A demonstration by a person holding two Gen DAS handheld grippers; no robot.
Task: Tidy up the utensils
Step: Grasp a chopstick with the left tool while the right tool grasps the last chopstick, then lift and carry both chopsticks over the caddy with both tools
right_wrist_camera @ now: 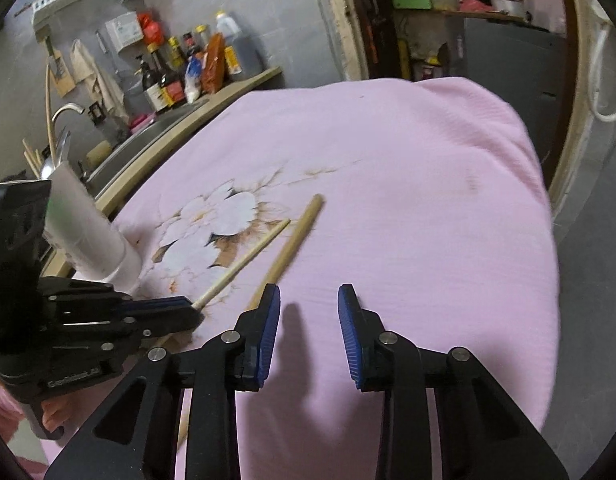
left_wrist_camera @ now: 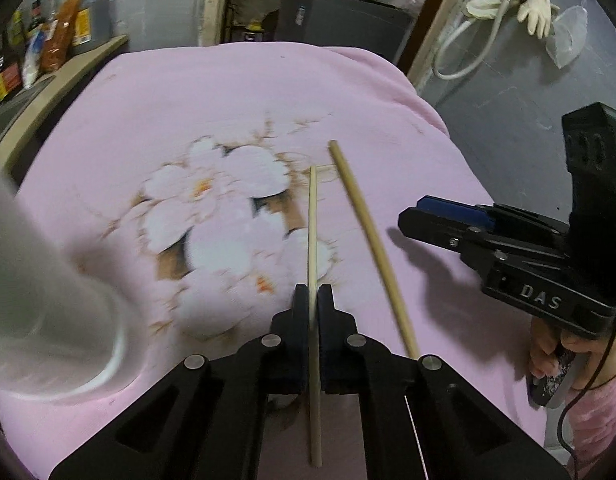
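Observation:
My left gripper [left_wrist_camera: 313, 294] is shut on a thin pale chopstick [left_wrist_camera: 312, 216], which runs forward between its fingers over the pink cloth. It also shows in the right wrist view [right_wrist_camera: 247, 258], held by the left gripper [right_wrist_camera: 195, 312]. A thicker wooden stick [left_wrist_camera: 368, 236] lies loose on the cloth just right of it, also seen in the right wrist view [right_wrist_camera: 295, 236]. A white cylindrical holder [left_wrist_camera: 39, 280] stands at the left, and the right wrist view [right_wrist_camera: 87, 236] shows it holding several utensils. My right gripper [right_wrist_camera: 308, 312] is open and empty above the cloth, right of the sticks.
A pink floral cloth [right_wrist_camera: 408, 200] covers the table. A sink counter with bottles [right_wrist_camera: 179, 76] runs along the left. A doorway and shelves [right_wrist_camera: 448, 20] lie behind. The table drops off to a grey floor [right_wrist_camera: 588, 280] on the right.

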